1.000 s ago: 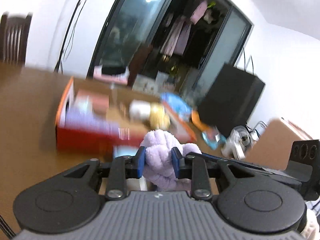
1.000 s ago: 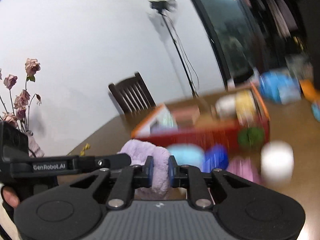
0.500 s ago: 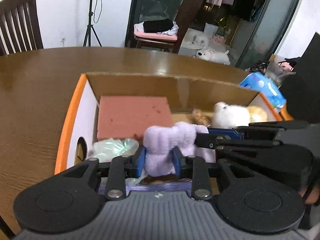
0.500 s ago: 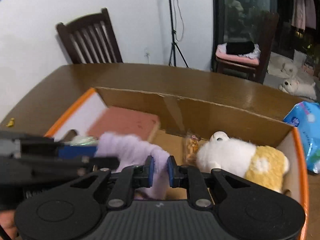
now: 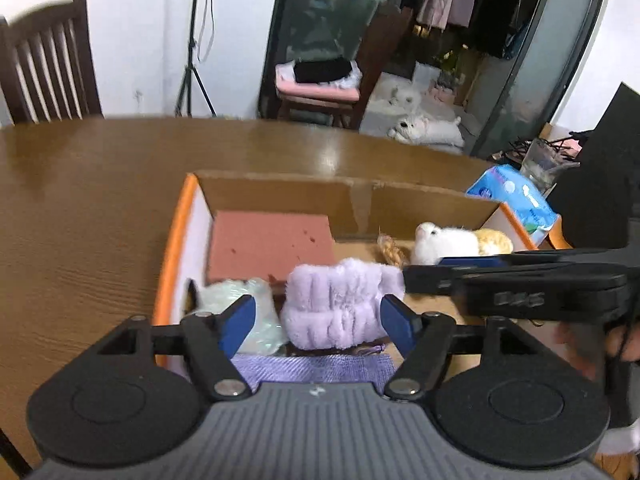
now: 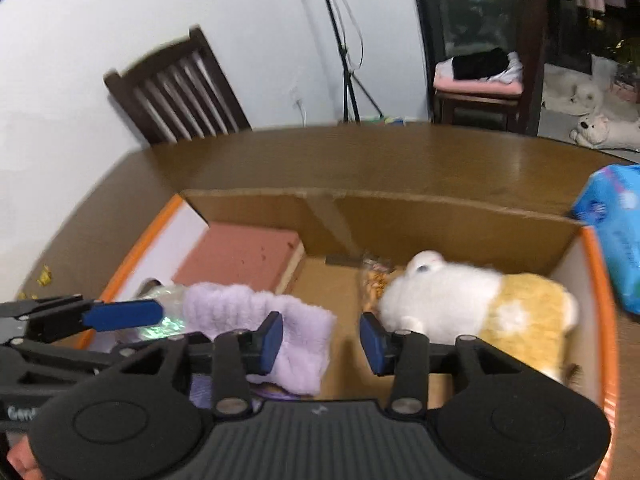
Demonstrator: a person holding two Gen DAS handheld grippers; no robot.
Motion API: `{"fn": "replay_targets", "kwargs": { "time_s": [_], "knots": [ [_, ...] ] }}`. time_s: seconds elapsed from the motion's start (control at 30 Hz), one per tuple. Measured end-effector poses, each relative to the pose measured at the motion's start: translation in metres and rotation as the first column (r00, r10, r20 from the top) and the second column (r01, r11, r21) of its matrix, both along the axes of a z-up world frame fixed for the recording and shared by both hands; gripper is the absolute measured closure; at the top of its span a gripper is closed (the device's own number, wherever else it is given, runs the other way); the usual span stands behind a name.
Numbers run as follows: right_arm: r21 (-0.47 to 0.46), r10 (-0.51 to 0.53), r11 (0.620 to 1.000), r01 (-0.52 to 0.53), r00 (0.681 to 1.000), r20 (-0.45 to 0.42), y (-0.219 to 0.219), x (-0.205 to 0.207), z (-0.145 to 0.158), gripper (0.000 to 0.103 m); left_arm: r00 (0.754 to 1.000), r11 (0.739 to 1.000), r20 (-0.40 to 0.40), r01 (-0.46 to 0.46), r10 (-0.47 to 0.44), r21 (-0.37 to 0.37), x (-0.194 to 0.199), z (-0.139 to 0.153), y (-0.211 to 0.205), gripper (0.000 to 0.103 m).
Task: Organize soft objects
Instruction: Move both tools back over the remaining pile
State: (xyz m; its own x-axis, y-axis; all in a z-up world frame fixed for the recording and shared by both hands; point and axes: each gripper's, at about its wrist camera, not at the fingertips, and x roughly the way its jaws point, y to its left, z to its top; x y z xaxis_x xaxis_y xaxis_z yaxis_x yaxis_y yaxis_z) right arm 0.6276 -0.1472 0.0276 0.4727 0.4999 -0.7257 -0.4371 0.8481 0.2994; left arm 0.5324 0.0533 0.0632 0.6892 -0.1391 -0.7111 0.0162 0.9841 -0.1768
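While both tools hang over the open box, parts are keyed from the nearest outward:

Left gripper (image 5: 316,320): jaws apart, having just been opening; blue pads stand clear on either side of the headband, neither pressing on it.
Right gripper (image 6: 322,339): jaws apart, having just been opening; the near pad lies against the headband's right end, the far pad stands free over bare cardboard.
Headband (image 5: 340,306): lilac, fluffy, lying inside the box between the two tools, directly ahead of the left pads and to the left of the right gripper's gap.
Purple cloth (image 5: 312,366): woven, under the headband, closest to the left tool.
Plastic bag (image 5: 244,312): clear, crumpled, just left of the headband, partly behind the left pad.
Plush toy (image 6: 472,312): white and yellow, ahead and right of the right gripper, on the box floor.
Snack packet (image 6: 376,280): small, between headband and plush toy, farther in.
Pink block (image 5: 270,246): flat, beyond the headband, against the box's left wall.
Box (image 5: 176,232): cardboard, orange-edged, holding all the above.
Table (image 5: 100,184): brown wood, around the box.
Blue pack (image 6: 618,232): beyond the box's right corner.
Chair (image 6: 176,92): dark, slatted, past the table's far edge.
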Motion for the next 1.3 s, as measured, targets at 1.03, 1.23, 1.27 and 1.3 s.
{"fn": "replay_targets", "kwargs": {
  "time_s": [1.03,1.23,1.27,1.3],
  "knots": [
    [0.098,-0.115,0.991,0.095,0.967,0.226,-0.138,-0.351,-0.042,0.038,0.984,0.996,0.171,-0.058,0.046,0.067,-0.294,-0.058,-0.053,0.008],
    [0.108,-0.202,0.978,0.178,0.938,0.282,-0.145,-0.333,-0.037,0.038,0.979,0.999,0.205,-0.003,-0.007,0.047,-0.273,-0.053,-0.076,0.009],
    [0.078,-0.21,0.978,0.195,0.931,0.298,-0.143,-0.328,-0.038,0.038,0.978,0.998,0.208,0.0,-0.013,0.061,-0.265,-0.055,-0.08,0.009],
    [0.044,-0.213,0.977,0.21,0.924,0.318,-0.141,-0.326,-0.039,0.038,0.978,0.998,0.208,0.0,-0.014,0.067,-0.258,-0.057,-0.082,0.012]
  ]
}}
